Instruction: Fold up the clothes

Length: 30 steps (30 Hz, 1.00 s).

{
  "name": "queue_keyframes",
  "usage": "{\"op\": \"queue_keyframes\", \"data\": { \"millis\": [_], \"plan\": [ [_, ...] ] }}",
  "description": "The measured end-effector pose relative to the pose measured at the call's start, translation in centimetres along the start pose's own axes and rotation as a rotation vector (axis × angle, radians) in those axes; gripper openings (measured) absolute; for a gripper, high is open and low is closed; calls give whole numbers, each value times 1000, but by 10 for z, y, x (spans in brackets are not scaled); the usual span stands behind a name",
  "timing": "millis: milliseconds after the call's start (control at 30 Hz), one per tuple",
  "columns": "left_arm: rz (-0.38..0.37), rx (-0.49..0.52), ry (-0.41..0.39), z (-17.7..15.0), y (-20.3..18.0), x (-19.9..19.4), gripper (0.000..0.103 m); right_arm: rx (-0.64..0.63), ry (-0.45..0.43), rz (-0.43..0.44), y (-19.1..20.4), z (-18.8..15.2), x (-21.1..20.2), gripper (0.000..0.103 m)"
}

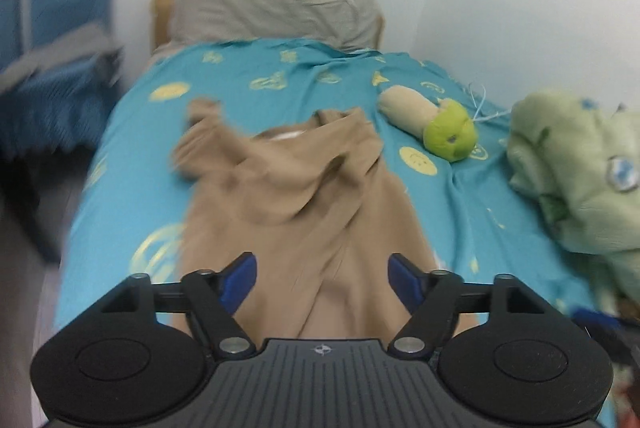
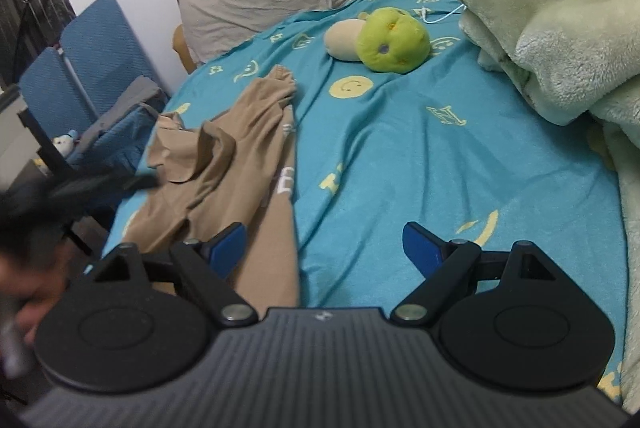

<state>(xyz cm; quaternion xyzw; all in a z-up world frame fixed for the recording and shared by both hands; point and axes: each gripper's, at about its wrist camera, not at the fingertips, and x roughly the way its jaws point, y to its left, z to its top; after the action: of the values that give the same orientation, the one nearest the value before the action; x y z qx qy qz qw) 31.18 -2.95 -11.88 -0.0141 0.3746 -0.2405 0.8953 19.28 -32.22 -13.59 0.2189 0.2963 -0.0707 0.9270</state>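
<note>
A tan garment (image 1: pixel 296 212) lies rumpled lengthwise on the teal bedspread (image 1: pixel 248 76), its far end bunched with a sleeve flopped over. My left gripper (image 1: pixel 322 268) is open and empty, hovering over the garment's near end. In the right wrist view the garment (image 2: pixel 228 164) lies at the left of the bed. My right gripper (image 2: pixel 324 242) is open and empty, above the garment's right edge and the teal bedspread (image 2: pixel 420 148). The left gripper shows as a dark blur (image 2: pixel 100 184) at the garment's left side.
A grey pillow (image 1: pixel 276 0) lies at the head of the bed. A green and beige plush toy (image 1: pixel 432 124) and a pale green fleece blanket (image 1: pixel 576 172) lie on the right. A blue chair (image 2: pixel 92 76) stands left of the bed.
</note>
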Motion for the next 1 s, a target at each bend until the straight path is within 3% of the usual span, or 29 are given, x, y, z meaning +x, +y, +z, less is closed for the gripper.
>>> {"op": "queue_keyframes", "data": {
  "millis": [167, 267, 333, 433, 533, 600, 667, 733, 767, 867, 1000],
  "plan": [
    [-33, -155, 120, -55, 80, -77, 77, -13, -9, 40, 4, -2, -18, 87],
    [-41, -156, 158, -82, 112, -103, 74, -51, -32, 31, 11, -5, -32, 87],
    [-94, -173, 212, -100, 129, -112, 72, -87, -48, 26, 18, -6, -42, 87],
    [-193, -170, 230, -128, 143, -126, 70, -98, -68, 18, 21, -8, -57, 87],
    [-259, -166, 290, -146, 145, -119, 67, -70, -50, 16, 17, -12, -63, 87],
    [-273, -93, 363, -153, 138, -108, 67, -66, -37, 0, 17, -14, -63, 87],
    [-249, -3, 375, -155, 132, -106, 67, -81, -33, -17, 21, -16, -61, 87],
    [-227, 23, 387, -149, 129, -108, 53, -105, -33, -33, 25, -19, -60, 87],
    [-216, 42, 397, -146, 124, -110, 33, -119, -34, -38, 28, -20, -59, 87],
    [-164, 171, 417, -138, 96, -122, 6, -151, -35, -39, 33, -23, -58, 87],
    [-111, 412, 373, -121, 28, -153, 3, -157, -26, -31, 34, -24, -59, 87]
  ]
}}
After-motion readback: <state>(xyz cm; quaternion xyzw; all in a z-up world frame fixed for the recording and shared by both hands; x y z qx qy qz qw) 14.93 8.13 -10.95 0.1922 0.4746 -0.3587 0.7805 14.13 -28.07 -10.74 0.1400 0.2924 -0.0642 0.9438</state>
